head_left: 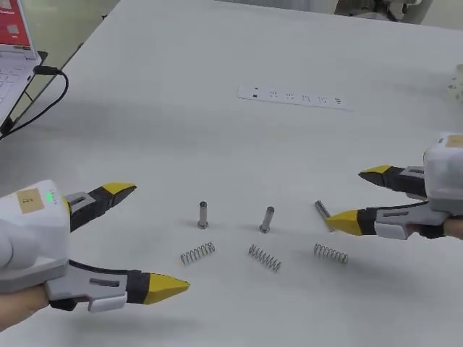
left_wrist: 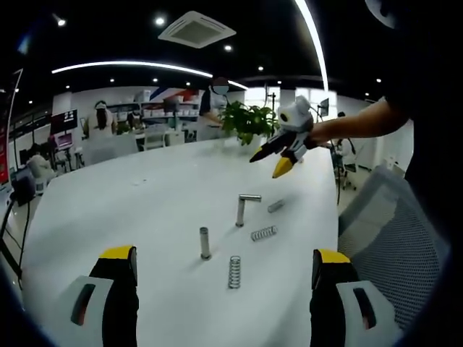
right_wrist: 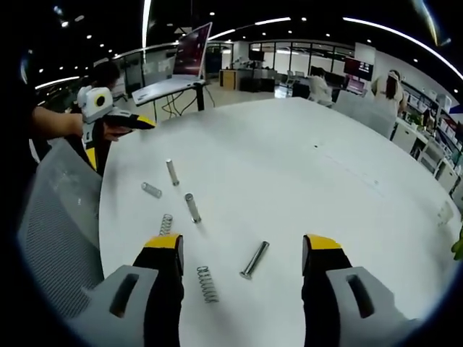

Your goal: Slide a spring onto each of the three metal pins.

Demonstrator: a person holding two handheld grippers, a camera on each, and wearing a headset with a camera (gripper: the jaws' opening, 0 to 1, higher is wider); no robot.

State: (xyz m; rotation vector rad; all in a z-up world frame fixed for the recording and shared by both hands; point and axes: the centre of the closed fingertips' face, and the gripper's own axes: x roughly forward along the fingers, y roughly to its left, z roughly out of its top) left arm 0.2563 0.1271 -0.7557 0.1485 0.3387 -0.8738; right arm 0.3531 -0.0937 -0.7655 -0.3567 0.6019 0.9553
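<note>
1. Nearest us, at the lower left of the head view, the left gripper [head_left: 160, 237], white-bodied with black, yellow-tipped jaws, hovers over the white tabletop [head_left: 181, 108]. Its jaws are spread wide and grasp nothing.
2. Just right of it the left pin [head_left: 202, 215], a short grey metal cylinder, stands upright. The left spring [head_left: 197, 253], a small coil of bare wire, lies on its side a little nearer us, apart from the pin.
3. The middle pin [head_left: 267, 219], of the same make, also stands on end. The middle spring [head_left: 265, 258] lies flat in front of it, not touching it.
4. The right pin [head_left: 322, 210] lies on its side, its long axis slanting towards us and to the right. The right spring [head_left: 330, 253] lies flat nearby, on our side of it. No spring is on a pin, so we judge the task not yet begun.
5. The right gripper [head_left: 346, 196] is released too, its jaws apart and empty, with the lower tip just beside the fallen pin. In the right gripper view that pin [right_wrist: 254, 259] lies ahead between the jaws, its length running roughly along their reach, and the spring [right_wrist: 206, 283] lies beside the view's left jaw. We reckon this gripper is far the nearer to the pair. The pin likely needs standing up or holding before its spring can slide on.
</note>
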